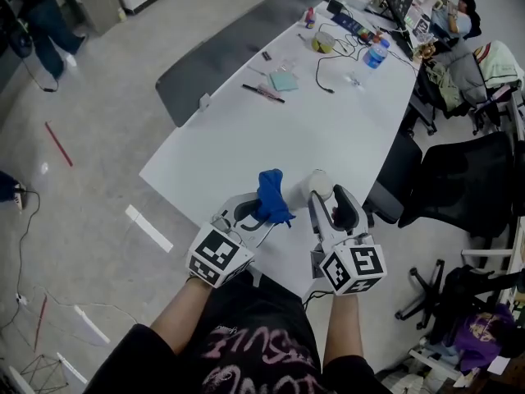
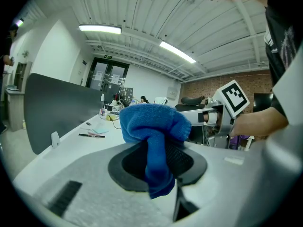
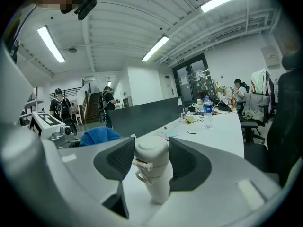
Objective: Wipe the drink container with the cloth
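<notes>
Clenching the blue cloth in its fingers, the left gripper holds it just beside the white drink container. The right gripper grasps that container upright over the white tabletop.

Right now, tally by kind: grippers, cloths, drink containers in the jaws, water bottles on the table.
Grippers: 2, the left gripper and the right gripper
Blue cloth: 1, clamped in the left gripper
White drink container: 1, held between the right gripper's jaws
Water bottle: 1, at the far end of the table
Total: 5
</notes>
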